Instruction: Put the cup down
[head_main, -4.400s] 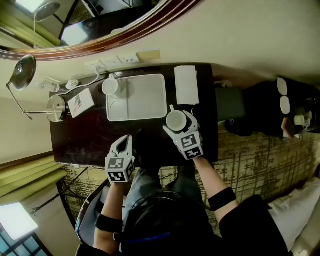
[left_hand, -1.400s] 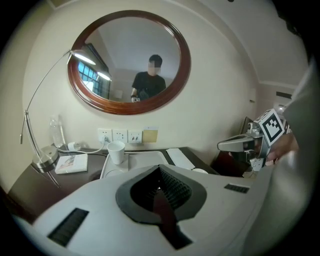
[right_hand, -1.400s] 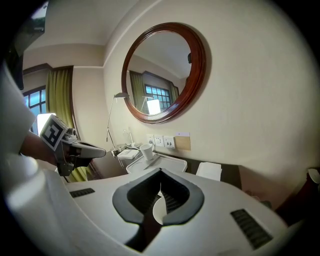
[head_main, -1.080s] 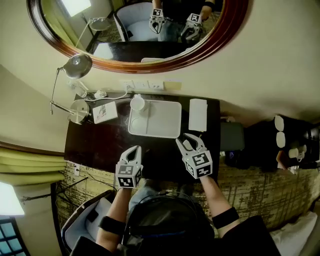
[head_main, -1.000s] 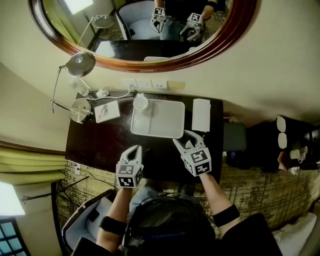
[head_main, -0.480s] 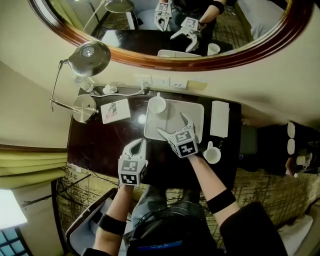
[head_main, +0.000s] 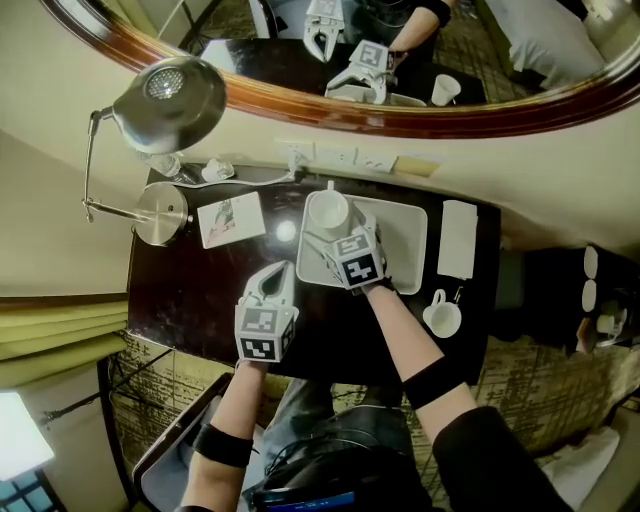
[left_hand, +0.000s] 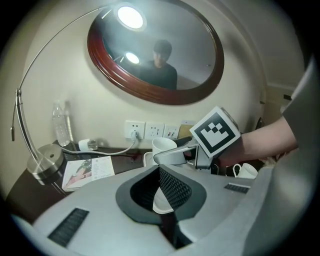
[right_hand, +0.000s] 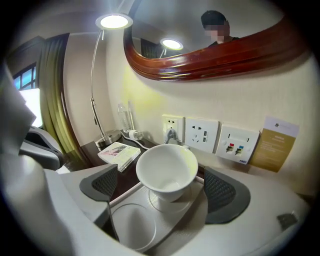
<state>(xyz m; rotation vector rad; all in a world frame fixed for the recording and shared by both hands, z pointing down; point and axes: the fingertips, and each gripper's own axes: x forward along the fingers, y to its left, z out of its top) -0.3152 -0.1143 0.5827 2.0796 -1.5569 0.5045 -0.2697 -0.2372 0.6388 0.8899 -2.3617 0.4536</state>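
A white cup (head_main: 327, 210) stands in the far left corner of the white tray (head_main: 402, 240). My right gripper (head_main: 338, 232) is open, and its jaws have just spread wide. In the right gripper view the cup (right_hand: 167, 167) sits on a round recess of the tray (right_hand: 131, 226), between the two pads (right_hand: 106, 183) without touching them. A second white cup with a handle (head_main: 441, 314) stands alone on the dark table (head_main: 190, 290), right of the tray. My left gripper (head_main: 277, 276) is shut and empty, hovering left of the tray; its closed jaws (left_hand: 162, 212) point at the right gripper.
A desk lamp (head_main: 168, 95) with a round base (head_main: 160, 214) stands at the table's left, beside a booklet (head_main: 231, 218). A white folded card (head_main: 458, 238) lies right of the tray. Wall sockets (right_hand: 202, 135) and an oval mirror (left_hand: 155, 50) rise behind.
The right gripper has left the handled cup on the table's right side and swung left over the tray to the other cup. The left gripper has moved a little toward the tray.
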